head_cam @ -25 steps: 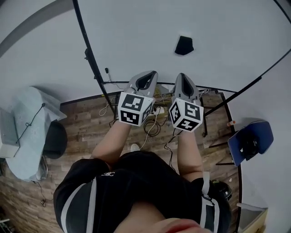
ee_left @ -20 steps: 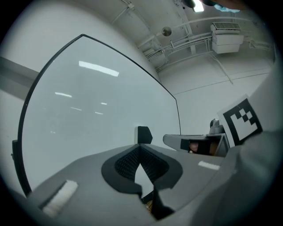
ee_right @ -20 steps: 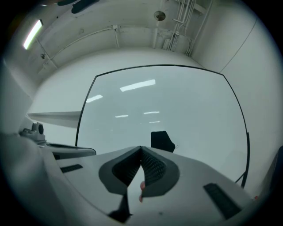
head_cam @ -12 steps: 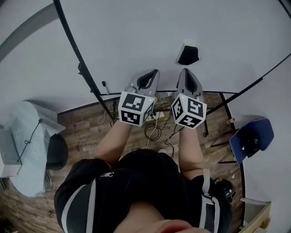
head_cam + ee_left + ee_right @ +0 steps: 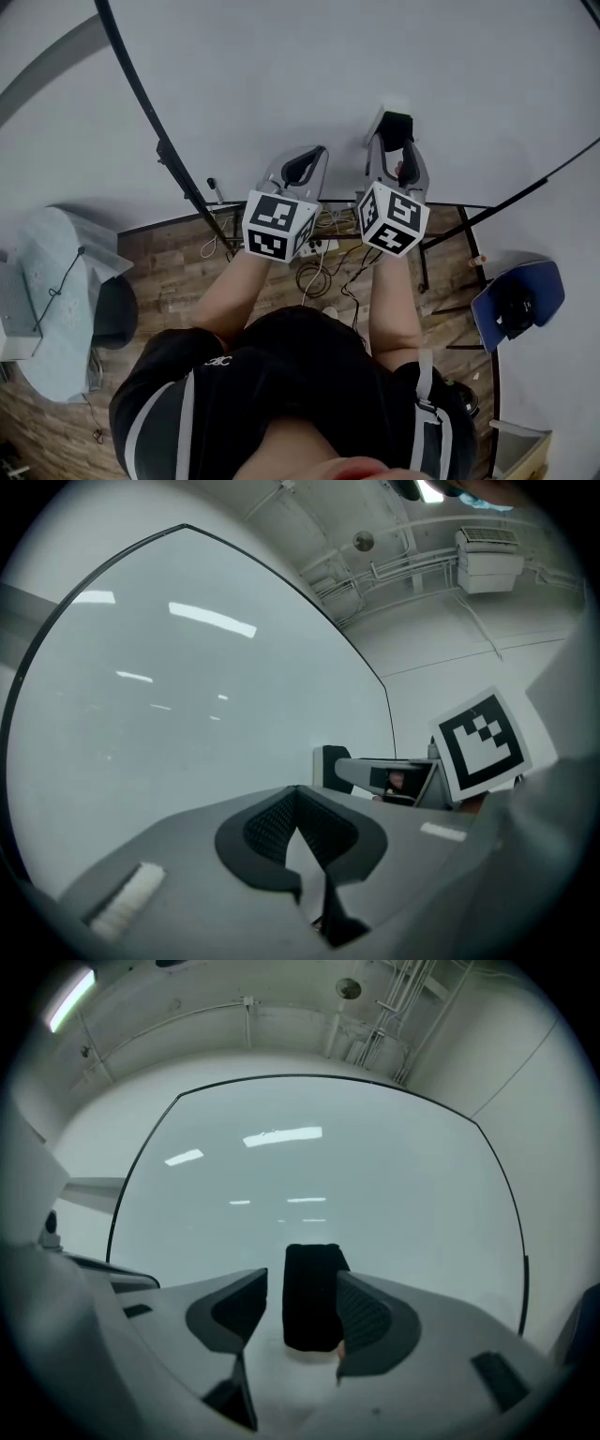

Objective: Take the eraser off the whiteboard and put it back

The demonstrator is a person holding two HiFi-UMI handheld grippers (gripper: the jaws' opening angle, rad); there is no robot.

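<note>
Opening jaws: the right gripper (image 5: pixel 300 1321) is spreading its jaws at this moment, with the eraser (image 5: pixel 311 1279) standing between them.
Change in reach: a second ago the right gripper hung well short of the eraser in the head view; it has since pushed forward, and its fingers now flank the black block.
Change in grip: the jaws were pressed together a second ago; they now stand apart, wider than the eraser.
Contact: the jaw on the right of the right gripper view looks to be touching or just beside the eraser; a visible gap remains at the other jaw, so there is no clamp yet.
Eraser position: stuck upright on the whiteboard (image 5: pixel 319 1147), not yet lifted off.
Left gripper (image 5: pixel 298 808): jaws closed tip to tip with nothing between them; it hangs beside the right one, short of the board.
Meaning for task: judged to be the approach to the first pick; squeezing the eraser and pulling it off the board are still to come, then the return.
Whiteboard writing: none; the surface is blank, showing only reflected ceiling lights.
Marker cubes: the right cube (image 5: pixel 394 217) and left cube (image 5: pixel 274 225) carry black-and-white square patterns, no words.
Shirt mark: a small white logo (image 5: pixel 220 359) on the person's dark top, too small to read.
Eraser label: none visible; plain black face.
</note>
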